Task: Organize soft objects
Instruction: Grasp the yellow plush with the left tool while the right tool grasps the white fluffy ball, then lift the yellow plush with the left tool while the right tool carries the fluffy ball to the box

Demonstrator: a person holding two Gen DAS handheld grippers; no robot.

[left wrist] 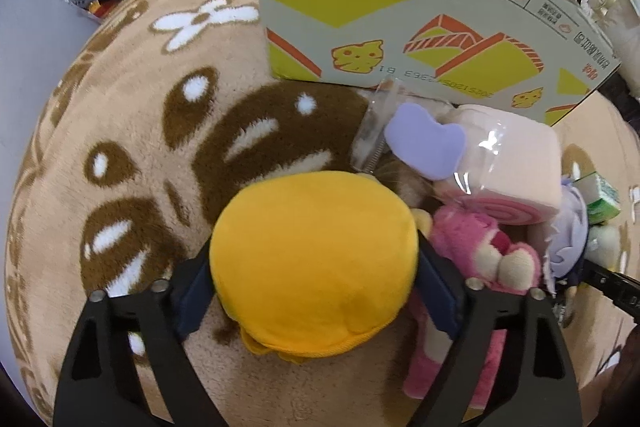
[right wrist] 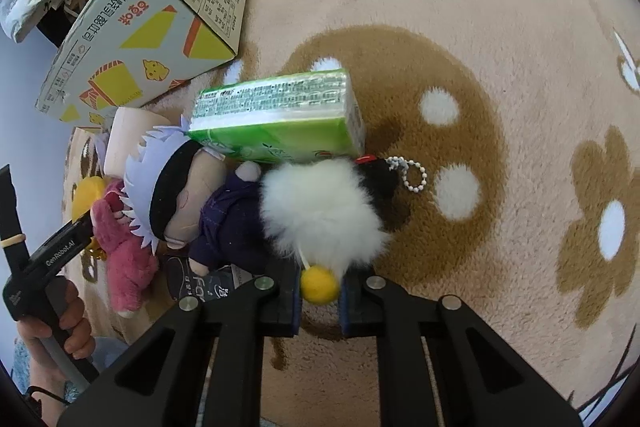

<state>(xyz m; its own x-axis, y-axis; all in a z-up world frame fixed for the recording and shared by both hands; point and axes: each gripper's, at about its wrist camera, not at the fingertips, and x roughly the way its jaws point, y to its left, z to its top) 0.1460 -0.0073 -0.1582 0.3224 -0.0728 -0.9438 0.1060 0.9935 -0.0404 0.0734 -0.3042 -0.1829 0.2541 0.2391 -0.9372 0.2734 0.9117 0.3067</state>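
My left gripper (left wrist: pixel 314 285) is shut on a round yellow plush (left wrist: pixel 312 263) just above the beige rug (left wrist: pixel 132 155). To its right lie a pink plush bear (left wrist: pixel 476 247) and a pink roll-cake plush in clear wrap (left wrist: pixel 508 171). My right gripper (right wrist: pixel 319 301) is closed around the yellow ball (right wrist: pixel 319 285) at the base of a fluffy white-and-black plush (right wrist: pixel 324 211). A white-haired doll in dark clothes (right wrist: pixel 188 199) lies left of it, touching it. The pink bear (right wrist: pixel 124 255) and yellow plush (right wrist: pixel 86 193) show at far left.
A printed cardboard box (left wrist: pixel 420 11) lies on its side behind the toys; it also shows in the right wrist view (right wrist: pixel 132 39). A green tissue pack (right wrist: pixel 276 119) rests against the doll and fluffy plush. A bead chain (right wrist: pixel 412 175) lies on the rug. Clutter sits beyond the box.
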